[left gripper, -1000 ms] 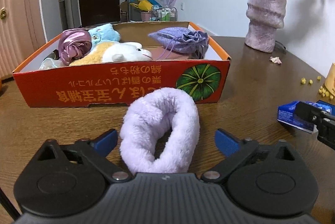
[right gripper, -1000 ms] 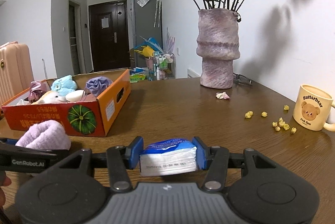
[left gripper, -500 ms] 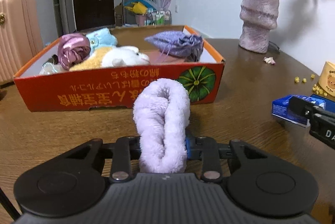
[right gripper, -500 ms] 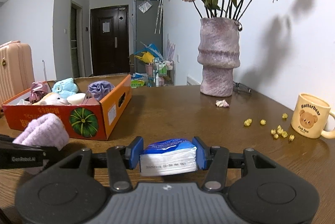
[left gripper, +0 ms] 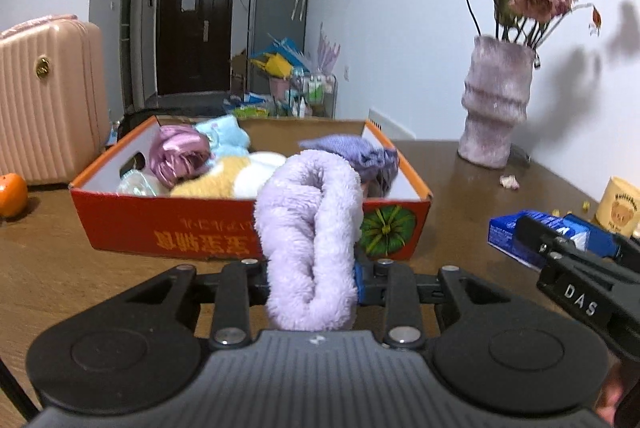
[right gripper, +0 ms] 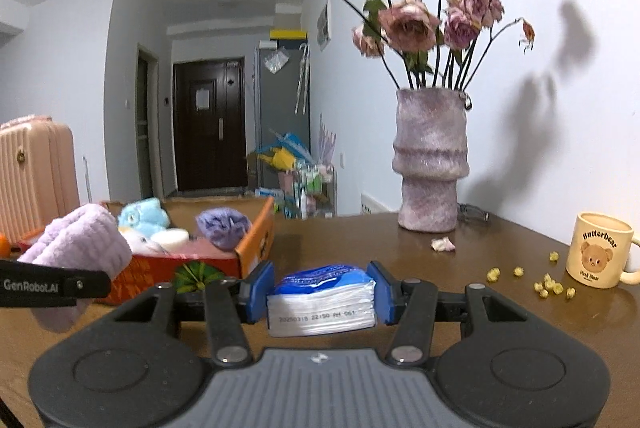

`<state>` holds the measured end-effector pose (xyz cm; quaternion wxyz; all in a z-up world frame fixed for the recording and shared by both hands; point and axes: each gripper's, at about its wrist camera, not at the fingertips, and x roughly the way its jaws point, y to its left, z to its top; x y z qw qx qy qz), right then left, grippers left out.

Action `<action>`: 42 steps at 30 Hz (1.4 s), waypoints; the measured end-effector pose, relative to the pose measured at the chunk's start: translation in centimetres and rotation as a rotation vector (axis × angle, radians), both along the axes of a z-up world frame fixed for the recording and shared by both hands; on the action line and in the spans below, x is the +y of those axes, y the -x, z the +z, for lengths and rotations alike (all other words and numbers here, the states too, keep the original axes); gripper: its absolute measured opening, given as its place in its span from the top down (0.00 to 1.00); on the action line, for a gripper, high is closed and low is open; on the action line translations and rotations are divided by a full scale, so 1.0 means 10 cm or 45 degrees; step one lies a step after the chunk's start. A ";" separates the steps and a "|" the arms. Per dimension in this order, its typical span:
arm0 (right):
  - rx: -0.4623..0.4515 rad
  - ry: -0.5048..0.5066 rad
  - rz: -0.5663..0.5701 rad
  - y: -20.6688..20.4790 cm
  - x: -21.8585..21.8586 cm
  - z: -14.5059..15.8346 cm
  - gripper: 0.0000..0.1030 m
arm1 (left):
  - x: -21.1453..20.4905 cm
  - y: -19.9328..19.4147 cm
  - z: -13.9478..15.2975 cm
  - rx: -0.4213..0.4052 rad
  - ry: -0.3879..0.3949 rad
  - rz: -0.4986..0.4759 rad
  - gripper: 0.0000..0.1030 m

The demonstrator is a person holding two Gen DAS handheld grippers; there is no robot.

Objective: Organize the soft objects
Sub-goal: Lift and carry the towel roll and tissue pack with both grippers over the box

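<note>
My left gripper (left gripper: 312,274) is shut on a fluffy lilac headband (left gripper: 310,228) and holds it lifted above the table, just in front of the orange cardboard box (left gripper: 168,224). The headband also shows in the right wrist view (right gripper: 80,244). The box (right gripper: 256,240) holds several soft things: a pink satin scrunchie (left gripper: 178,152), a blue plush (left gripper: 224,138), a yellow-white plush (left gripper: 224,180) and a purple pouch (left gripper: 360,152). My right gripper (right gripper: 322,292) is shut on a blue tissue pack (right gripper: 322,302), held above the table right of the box; the pack also shows in the left wrist view (left gripper: 520,236).
A purple vase (right gripper: 430,160) of dried roses stands at the back right. A bear mug (right gripper: 600,250) and scattered popcorn (right gripper: 552,284) lie at the right. An orange (left gripper: 12,194) sits left of the box. A pink suitcase (left gripper: 48,100) stands beyond the table.
My left gripper closed on the lilac headband and lifted it off the table toward the box. My right gripper rose with the tissue pack still in it.
</note>
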<state>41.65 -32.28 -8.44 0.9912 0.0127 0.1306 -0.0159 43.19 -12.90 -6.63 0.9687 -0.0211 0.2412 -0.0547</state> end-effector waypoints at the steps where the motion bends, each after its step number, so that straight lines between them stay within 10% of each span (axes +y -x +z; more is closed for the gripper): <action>1: -0.016 -0.005 -0.003 0.00 0.03 0.01 0.51 | 0.02 0.00 0.02 -0.012 0.002 0.006 0.69; 42: -0.178 0.055 0.146 -1.19 1.15 0.01 0.51 | 0.70 -1.18 0.18 -0.197 0.037 0.248 0.69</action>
